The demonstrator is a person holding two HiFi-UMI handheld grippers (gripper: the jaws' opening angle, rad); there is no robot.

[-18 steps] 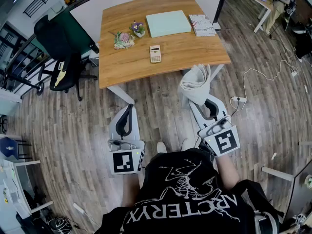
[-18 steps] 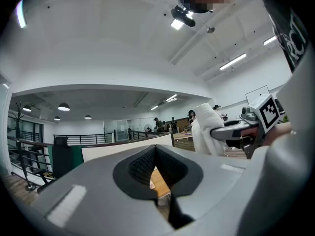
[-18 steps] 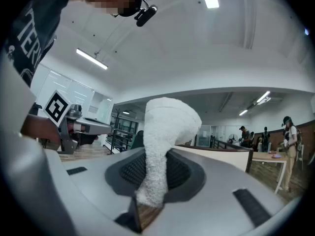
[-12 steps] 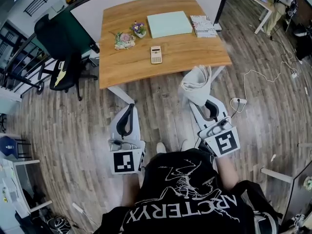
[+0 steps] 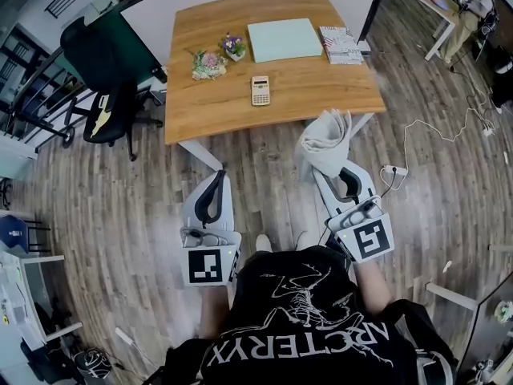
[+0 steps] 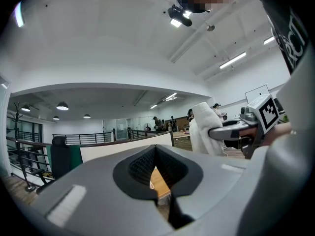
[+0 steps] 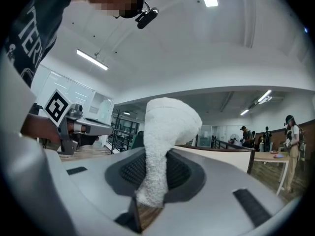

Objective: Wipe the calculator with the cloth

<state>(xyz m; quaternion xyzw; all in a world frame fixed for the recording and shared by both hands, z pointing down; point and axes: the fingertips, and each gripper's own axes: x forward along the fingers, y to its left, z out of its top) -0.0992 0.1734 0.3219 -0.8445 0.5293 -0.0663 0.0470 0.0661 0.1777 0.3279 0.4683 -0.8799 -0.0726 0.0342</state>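
Cloth (image 5: 325, 137), white and bunched, stands pinched in right tool (image 5: 327, 167); left tool (image 5: 217, 180) closed, empty.

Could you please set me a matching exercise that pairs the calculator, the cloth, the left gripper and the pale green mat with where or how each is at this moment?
Things:
1. calculator
2. cloth
3. left gripper
4. pale green mat

Places or states:
A. clamped in the right gripper, short of the table
B. jaws together, nothing between them
C. lying alone near the middle of the wooden table
D. on the table's far side, beside a booklet

Pairs: 1-C, 2-A, 3-B, 4-D.
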